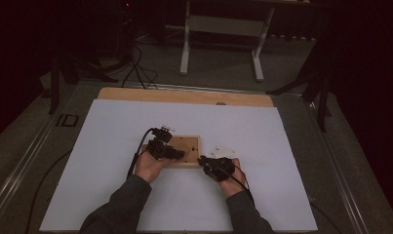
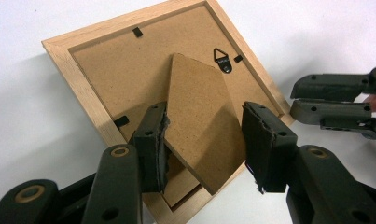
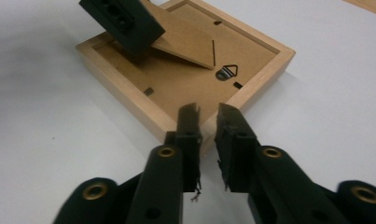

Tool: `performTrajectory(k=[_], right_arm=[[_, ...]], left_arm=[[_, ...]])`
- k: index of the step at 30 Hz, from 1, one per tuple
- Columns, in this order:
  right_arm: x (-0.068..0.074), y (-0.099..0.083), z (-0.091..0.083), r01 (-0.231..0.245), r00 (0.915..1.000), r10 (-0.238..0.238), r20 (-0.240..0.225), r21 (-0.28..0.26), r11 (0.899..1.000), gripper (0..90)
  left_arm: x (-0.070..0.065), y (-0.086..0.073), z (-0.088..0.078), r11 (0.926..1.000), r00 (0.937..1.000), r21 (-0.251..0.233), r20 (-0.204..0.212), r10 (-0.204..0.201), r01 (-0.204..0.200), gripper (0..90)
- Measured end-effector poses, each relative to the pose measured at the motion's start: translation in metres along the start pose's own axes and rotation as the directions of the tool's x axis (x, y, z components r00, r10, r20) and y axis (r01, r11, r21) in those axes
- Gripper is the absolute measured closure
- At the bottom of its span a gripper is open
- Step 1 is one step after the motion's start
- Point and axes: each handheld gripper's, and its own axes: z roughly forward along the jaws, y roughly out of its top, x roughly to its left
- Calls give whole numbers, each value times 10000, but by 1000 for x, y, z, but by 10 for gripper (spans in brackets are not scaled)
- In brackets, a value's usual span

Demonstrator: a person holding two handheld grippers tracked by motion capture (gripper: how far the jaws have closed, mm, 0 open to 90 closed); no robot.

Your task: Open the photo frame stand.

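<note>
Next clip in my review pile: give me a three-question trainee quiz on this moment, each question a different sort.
1. True or false: the picture frame lies back side up on the white sheet.
2. Multiple choice: the left gripper has its jaws on either side of which part? A) the hanging hook B) the fold-out stand C) a retaining clip
3. Fill in: the right gripper has its jaws nearly closed at a ____ of the frame.

Key: 1 true. 2 B, the fold-out stand, not the hanging hook. 3 corner.
</note>
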Motion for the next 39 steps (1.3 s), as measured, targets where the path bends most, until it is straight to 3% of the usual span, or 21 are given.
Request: performTrajectory(k=[6, 17, 31, 39], right_arm=[[-6, 4, -8, -229, 9997, 228, -63, -215, 9995, 691], [-15, 10, -21, -541, 9985, 541, -6, -576, 9969, 646], [-17, 12, -23, -619, 9981, 617, -54, -678, 9958, 631], [-18, 14, -25, -693, 9976, 692, -47, -754, 9947, 610]], left_arm=[[-5, -5, -2, 9993, 9994, -257, -244, 247, -253, 534], [-17, -11, -6, 9943, 9942, -694, -768, 754, -807, 534], [-31, -22, -10, 9804, 9771, -1079, -1535, 1476, -1651, 533], [-38, -33, -10, 9682, 9645, -1386, -1934, 1798, -2083, 532]])
